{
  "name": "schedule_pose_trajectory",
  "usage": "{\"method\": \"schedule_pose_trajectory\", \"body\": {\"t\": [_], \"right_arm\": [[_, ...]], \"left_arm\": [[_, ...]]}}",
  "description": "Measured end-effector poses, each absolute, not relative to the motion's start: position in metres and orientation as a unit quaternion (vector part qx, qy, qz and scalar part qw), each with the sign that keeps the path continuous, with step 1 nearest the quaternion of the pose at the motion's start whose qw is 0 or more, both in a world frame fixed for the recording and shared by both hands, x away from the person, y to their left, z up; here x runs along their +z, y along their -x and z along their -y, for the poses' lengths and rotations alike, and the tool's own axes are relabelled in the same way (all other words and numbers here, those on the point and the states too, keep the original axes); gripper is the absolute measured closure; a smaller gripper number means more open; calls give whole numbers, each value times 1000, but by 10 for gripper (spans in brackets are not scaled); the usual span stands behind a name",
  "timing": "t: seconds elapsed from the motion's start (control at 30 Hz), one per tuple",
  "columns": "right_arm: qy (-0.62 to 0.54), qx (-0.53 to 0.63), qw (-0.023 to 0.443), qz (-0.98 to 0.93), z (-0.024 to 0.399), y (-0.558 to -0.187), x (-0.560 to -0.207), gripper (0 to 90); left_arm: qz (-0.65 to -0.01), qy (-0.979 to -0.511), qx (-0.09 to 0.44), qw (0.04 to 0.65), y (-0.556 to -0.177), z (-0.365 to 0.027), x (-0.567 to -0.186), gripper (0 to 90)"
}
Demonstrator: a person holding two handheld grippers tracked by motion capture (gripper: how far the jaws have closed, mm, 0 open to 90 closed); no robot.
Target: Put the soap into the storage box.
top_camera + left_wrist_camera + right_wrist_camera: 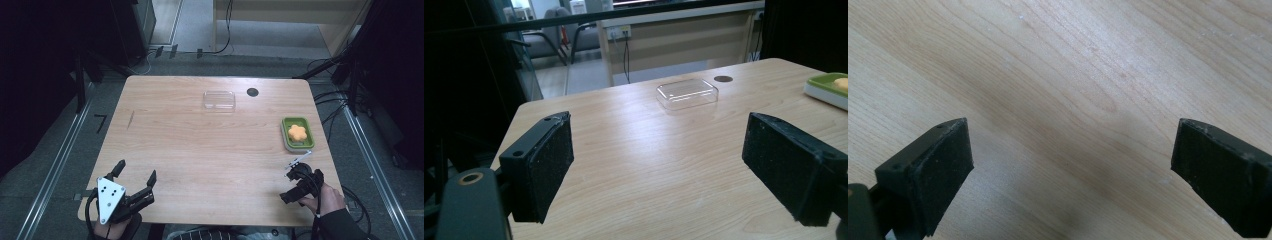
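Wood of the bench [200, 150] lies bare between us: both tongs, left [136, 175] and right [295, 185], gape released at the frame's bottom, so nothing seems begun, the clear box [219, 100] upper centre, the green tray [297, 133] right.

Both hand-held grippers [136, 173] [295, 182] gape wide, holding nothing.
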State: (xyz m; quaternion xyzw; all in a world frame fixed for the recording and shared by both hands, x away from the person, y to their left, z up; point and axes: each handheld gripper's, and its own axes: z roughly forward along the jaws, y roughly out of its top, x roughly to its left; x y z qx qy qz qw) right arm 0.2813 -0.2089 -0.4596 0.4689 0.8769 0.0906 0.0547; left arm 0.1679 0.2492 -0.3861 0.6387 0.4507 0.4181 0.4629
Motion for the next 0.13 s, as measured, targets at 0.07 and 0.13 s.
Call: {"method": "schedule_pose_trajectory", "body": {"t": [0.07,0.13], "right_arm": [[-469,93,53,-877,210,-282,-460,33],[-467,97,53,-877,211,-282,-459,33]], "left_arm": [[-450,-639,419,463,-168,-249,-386,137],[-450,-639,419,463,-169,-248,-386,136]]}}
